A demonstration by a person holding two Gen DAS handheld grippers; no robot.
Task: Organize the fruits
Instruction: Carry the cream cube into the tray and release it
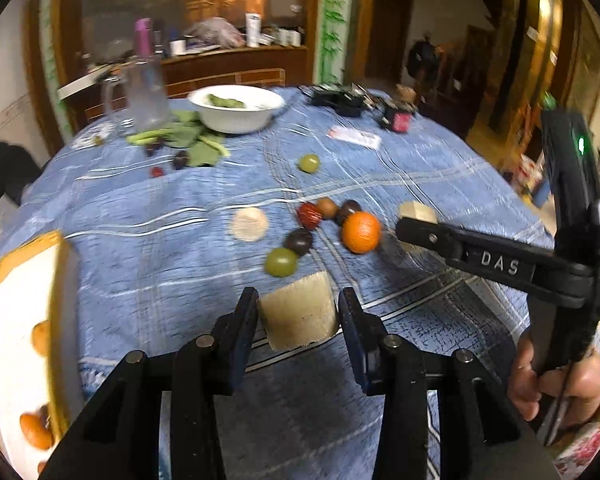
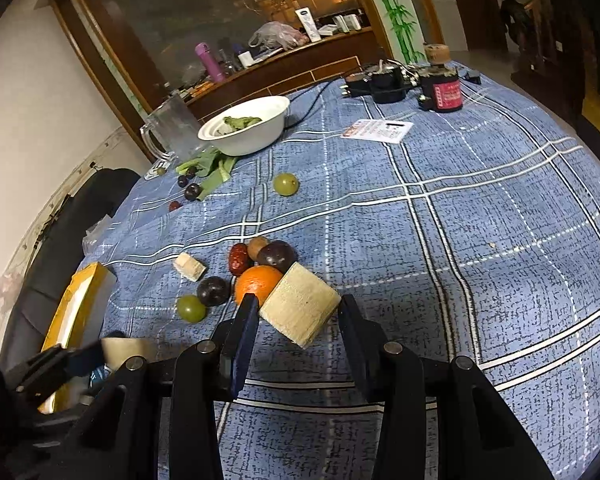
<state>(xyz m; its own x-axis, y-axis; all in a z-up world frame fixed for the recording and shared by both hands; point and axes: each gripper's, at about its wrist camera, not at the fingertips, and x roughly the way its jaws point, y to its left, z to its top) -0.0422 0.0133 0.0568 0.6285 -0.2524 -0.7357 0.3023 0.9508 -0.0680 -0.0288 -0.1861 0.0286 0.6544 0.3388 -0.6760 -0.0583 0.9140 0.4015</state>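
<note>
Left gripper [image 1: 298, 322] clamped on a pale cut cylinder chunk [image 1: 298, 320], right gripper [image 2: 296, 320] clamped on another pale chunk [image 2: 300, 304] nudging the near orange [image 2: 258, 282] amid clustered fruit; likely risk: a swing rolling fruit across the blue checked tablecloth [image 2: 460, 240].

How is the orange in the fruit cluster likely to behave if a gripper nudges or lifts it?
The orange looks round, so a nudge would probably roll it across the cloth. It sits against a dark plum, likely disturbing it. Its dimpled skin should grip reasonably.
</note>
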